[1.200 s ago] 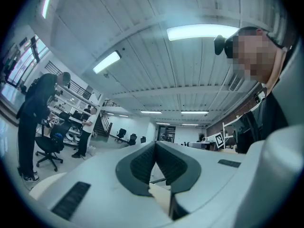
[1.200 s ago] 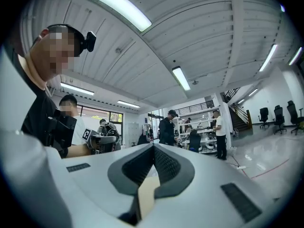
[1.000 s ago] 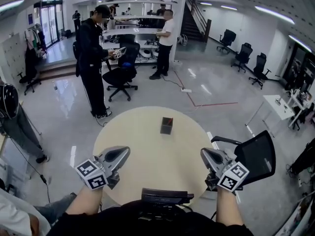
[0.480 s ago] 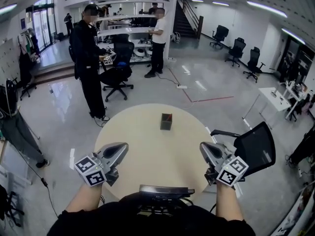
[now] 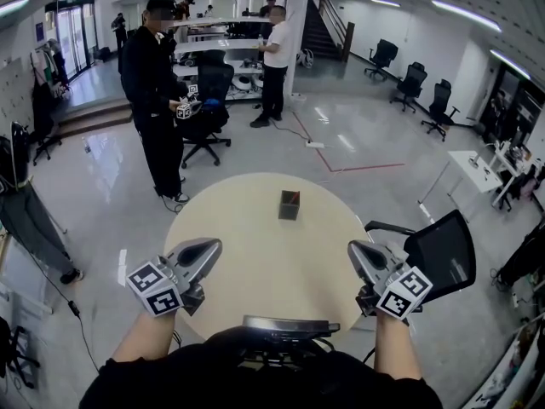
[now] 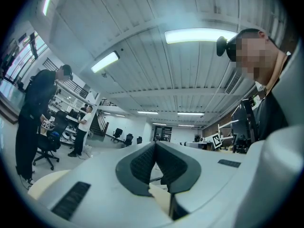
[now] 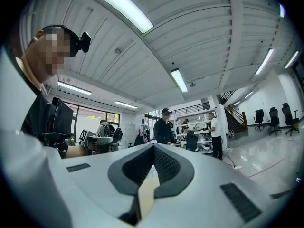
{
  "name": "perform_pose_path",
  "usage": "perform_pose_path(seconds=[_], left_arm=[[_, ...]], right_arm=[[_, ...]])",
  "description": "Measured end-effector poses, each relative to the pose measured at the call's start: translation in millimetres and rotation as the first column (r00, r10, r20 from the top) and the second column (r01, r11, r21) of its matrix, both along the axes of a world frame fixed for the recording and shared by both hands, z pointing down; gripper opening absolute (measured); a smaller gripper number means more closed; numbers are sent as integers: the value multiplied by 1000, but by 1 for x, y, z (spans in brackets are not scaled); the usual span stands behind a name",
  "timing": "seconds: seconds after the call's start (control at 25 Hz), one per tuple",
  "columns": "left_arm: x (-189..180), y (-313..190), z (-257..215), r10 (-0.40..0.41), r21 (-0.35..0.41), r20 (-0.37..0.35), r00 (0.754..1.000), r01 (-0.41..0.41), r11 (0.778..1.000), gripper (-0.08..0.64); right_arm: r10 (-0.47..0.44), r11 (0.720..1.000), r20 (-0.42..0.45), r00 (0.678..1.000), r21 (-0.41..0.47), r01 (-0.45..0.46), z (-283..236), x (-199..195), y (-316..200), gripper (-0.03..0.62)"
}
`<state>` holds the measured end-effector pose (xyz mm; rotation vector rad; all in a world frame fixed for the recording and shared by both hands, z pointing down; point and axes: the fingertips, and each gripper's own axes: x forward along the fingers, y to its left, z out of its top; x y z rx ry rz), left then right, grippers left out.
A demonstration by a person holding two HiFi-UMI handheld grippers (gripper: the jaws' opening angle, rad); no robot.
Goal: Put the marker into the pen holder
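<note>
Round desk w/ pen holder upright on its far-middle part, well apart from both grippers. A reddish bit shows at the holder's top; too small to tell if it's the marker. L gripper sits over the desk's near-left edge, jaws pressed together, nothing btwn them. The left gripper view shows the tips meeting. R gripper is at the near-right edge, jaws also pressed together & empty. Black office chair is just beside the desk's right. Person in black stands beyond the desk.
</note>
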<state>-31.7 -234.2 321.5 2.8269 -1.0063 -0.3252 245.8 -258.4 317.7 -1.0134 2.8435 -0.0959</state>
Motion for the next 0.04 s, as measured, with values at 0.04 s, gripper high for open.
perform_pose_path(seconds=[0.04], left_arm=[[-1,0,1,1,0,0,1000,-1,1000,0]], right_arm=[[0,1000,-1,1000,2,0,1,-1,0,3]])
